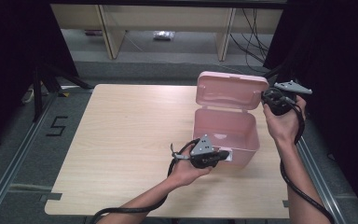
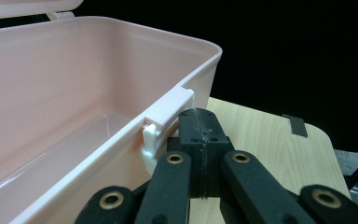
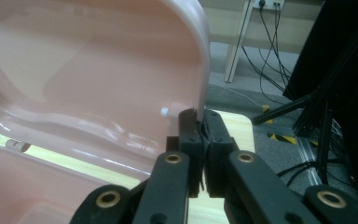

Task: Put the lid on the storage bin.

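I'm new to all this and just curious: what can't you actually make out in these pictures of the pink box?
- High view: left gripper tips, hidden behind the pink box front wall.
- Left gripper view: whether the jaws pinch the white latch; its lower part sits behind them.
- Right gripper view: the lid is cut off by the top and left edges.
- High view: small packet on the floor, too small to identify.

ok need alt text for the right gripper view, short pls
The right tool is shut on the side edge of a pink box's raised lid, seen from close behind its black jaws. The open box sits lower left on a light wooden table, with cables and a table leg behind.
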`<state>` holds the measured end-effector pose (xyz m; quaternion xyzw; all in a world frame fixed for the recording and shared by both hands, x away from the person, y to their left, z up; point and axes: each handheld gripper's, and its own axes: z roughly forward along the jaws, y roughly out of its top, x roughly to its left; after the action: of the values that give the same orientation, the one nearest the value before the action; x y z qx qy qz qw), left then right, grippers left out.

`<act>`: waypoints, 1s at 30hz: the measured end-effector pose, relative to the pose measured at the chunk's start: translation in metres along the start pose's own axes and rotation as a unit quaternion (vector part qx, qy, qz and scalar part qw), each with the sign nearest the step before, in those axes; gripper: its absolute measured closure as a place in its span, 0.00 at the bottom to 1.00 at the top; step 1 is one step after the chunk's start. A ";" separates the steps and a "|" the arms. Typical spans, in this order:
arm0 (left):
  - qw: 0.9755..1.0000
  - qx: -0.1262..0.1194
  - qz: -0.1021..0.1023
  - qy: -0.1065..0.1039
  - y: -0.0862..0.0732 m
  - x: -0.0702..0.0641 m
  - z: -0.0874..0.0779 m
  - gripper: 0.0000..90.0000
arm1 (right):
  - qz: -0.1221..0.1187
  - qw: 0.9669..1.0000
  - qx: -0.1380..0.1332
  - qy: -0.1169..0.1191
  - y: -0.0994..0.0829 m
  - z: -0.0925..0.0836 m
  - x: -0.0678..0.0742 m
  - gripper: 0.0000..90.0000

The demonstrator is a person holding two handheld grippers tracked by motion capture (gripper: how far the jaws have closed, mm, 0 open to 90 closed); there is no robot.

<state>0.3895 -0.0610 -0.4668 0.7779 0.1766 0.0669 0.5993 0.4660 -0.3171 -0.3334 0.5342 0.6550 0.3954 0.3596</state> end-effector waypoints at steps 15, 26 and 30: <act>1.000 0.002 0.002 -0.001 0.000 0.000 0.000 1.00 | -0.008 1.000 -0.010 -0.007 -0.005 -0.004 0.002 0.99; 1.000 0.003 0.003 -0.002 0.000 0.000 0.000 1.00 | -0.012 1.000 -0.010 -0.009 -0.009 -0.009 0.004 0.99; 1.000 0.003 0.002 -0.002 0.000 0.000 0.000 1.00 | -0.009 1.000 -0.019 -0.008 -0.011 -0.010 0.005 0.99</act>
<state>0.3899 -0.0608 -0.4664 0.7802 0.1737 0.0658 0.5974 0.4515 -0.3146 -0.3395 0.5247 0.6489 0.4005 0.3783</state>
